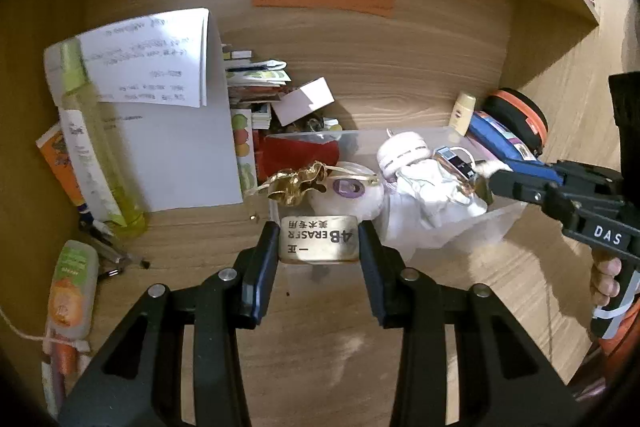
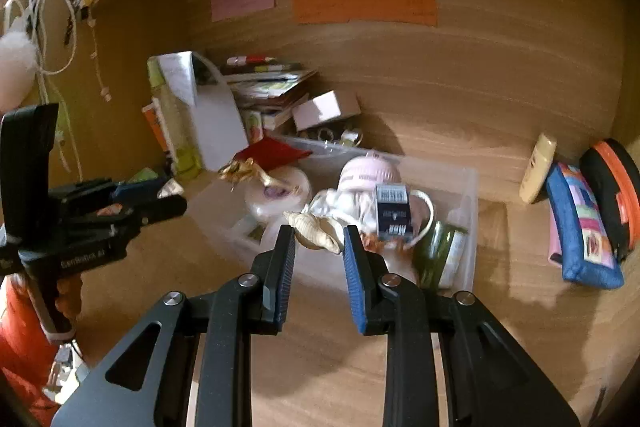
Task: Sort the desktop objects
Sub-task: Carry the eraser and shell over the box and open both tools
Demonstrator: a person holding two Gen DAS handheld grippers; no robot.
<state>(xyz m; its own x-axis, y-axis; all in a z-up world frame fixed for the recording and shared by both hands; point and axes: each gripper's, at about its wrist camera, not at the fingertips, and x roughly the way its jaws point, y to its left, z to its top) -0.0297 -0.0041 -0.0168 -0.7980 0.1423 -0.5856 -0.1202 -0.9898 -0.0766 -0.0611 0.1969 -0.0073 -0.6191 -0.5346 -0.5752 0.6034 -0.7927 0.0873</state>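
A wooden desk is seen beneath everything, and on it a clear plastic bin is taken as the landmark. Left of the bin, a white folder is stood upright; to the bin's right, a blue pouch is leaned against a black-and-orange case. Inside the bin, a pink round gadget and white cloth are piled. Just in front of the bin, a 4B eraser is clenched between the left gripper pads. Over the bin's near wall, a pale seashell is pinched by the right gripper, raised off the desk.
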